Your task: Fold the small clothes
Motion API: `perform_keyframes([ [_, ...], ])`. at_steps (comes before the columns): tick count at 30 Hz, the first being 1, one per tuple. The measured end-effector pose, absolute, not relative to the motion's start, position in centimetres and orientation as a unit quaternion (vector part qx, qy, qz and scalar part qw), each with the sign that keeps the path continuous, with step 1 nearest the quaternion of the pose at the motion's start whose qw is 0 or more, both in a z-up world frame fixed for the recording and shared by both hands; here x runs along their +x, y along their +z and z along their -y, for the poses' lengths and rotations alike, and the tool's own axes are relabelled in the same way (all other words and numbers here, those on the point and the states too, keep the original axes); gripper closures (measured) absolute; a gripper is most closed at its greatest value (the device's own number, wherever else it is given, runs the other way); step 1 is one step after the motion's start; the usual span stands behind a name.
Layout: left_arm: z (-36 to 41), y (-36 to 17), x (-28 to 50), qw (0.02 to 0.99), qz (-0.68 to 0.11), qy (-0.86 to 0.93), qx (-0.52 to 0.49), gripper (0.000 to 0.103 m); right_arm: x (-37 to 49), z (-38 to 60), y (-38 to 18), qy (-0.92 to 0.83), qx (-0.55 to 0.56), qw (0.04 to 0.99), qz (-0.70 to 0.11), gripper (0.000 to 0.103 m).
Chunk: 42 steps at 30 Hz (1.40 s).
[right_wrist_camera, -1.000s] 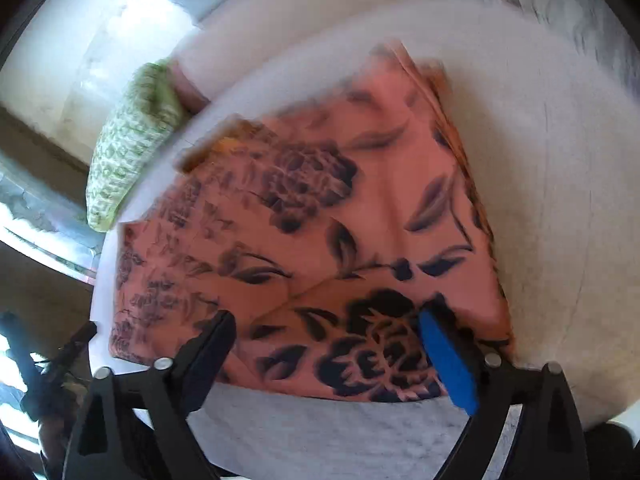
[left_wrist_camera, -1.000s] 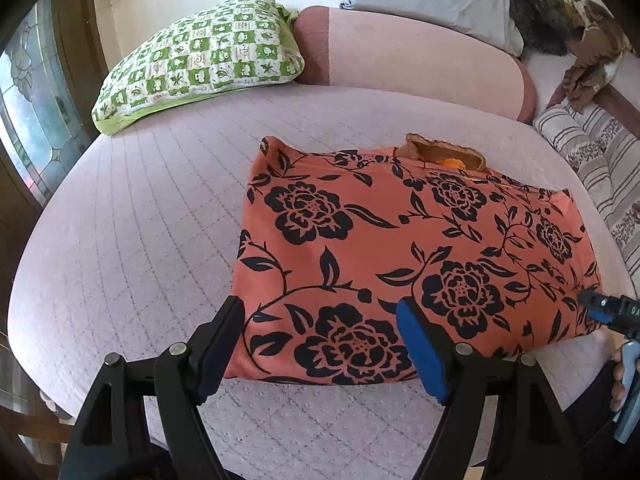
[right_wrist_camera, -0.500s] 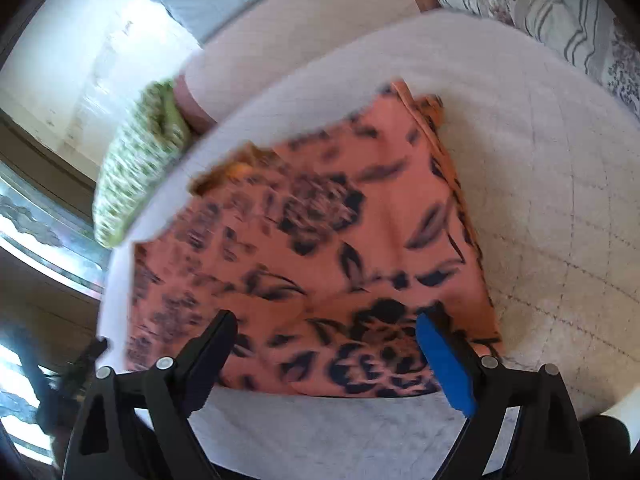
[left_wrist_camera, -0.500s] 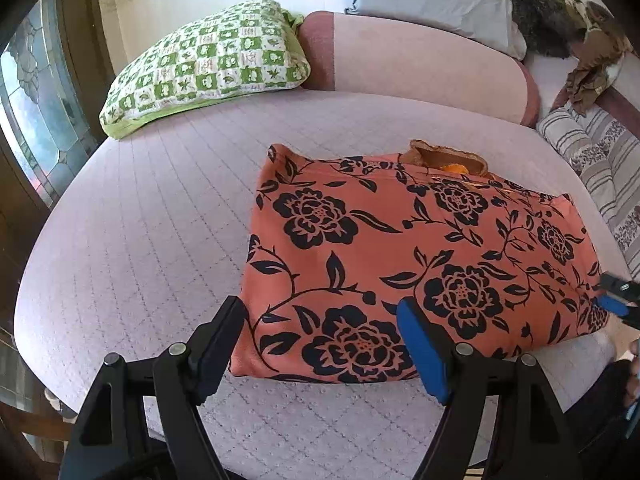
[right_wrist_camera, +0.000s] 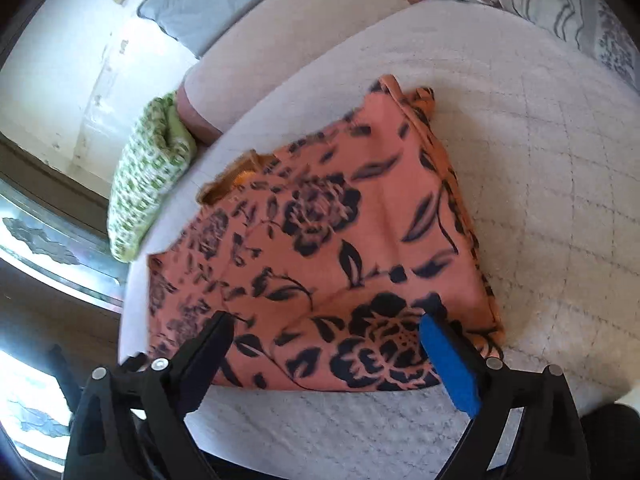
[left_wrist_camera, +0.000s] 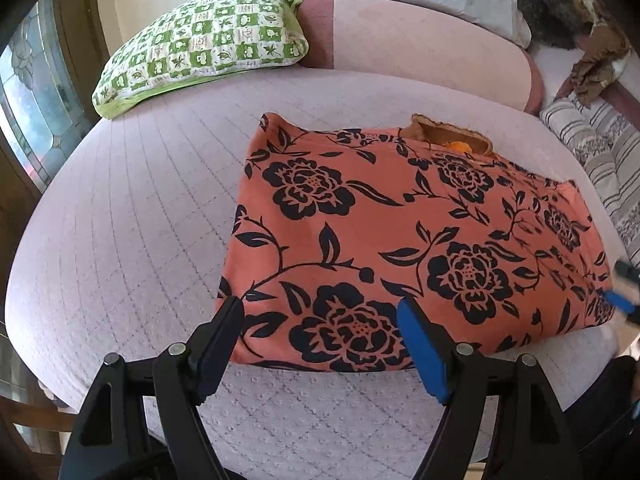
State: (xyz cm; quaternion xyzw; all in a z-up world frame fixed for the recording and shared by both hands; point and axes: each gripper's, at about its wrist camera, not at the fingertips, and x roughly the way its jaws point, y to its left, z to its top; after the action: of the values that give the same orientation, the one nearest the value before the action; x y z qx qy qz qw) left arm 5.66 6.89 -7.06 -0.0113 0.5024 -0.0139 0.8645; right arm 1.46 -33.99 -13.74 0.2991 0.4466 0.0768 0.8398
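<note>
Daylight scene, bright overall. Light enters from leaded glass window (left_wrist_camera: 28, 92) at left of left wrist view; bed (left_wrist_camera: 120, 220) evenly lit, shadows soft. Left view sharp in centre; orange floral garment (left_wrist_camera: 400, 240) crisp, slight motion smear at far right edge. Right wrist view softer: garment print blurred, wall (right_wrist_camera: 60, 60) blown out white, glare at lower left. Strong fisheye bending in both, black vignette in corners. Right side of bed washed pale.
</note>
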Motion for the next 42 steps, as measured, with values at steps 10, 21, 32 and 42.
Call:
perform_keyframes([
  [10,-6.5,-7.7,6.1,0.859,-0.512,-0.006,0.008,0.024,12.6,36.3,-11.7,0.121,0.298,0.848,-0.422,0.007],
  [21,-5.9,-7.9,6.2,0.856,-0.517,-0.005,0.007,0.024,11.5,37.9,-13.4,0.118,0.341,0.838,-0.410,0.007],
  [32,-5.7,-6.2,5.0,0.868,-0.496,-0.018,0.004,0.024,5.1,33.7,-14.0,0.119,0.293,0.839,-0.443,0.008],
  [42,-6.2,-5.7,4.9,0.871,-0.491,-0.017,-0.014,0.024,-2.8,29.7,-16.2,0.149,0.391,0.794,-0.442,0.008],
])
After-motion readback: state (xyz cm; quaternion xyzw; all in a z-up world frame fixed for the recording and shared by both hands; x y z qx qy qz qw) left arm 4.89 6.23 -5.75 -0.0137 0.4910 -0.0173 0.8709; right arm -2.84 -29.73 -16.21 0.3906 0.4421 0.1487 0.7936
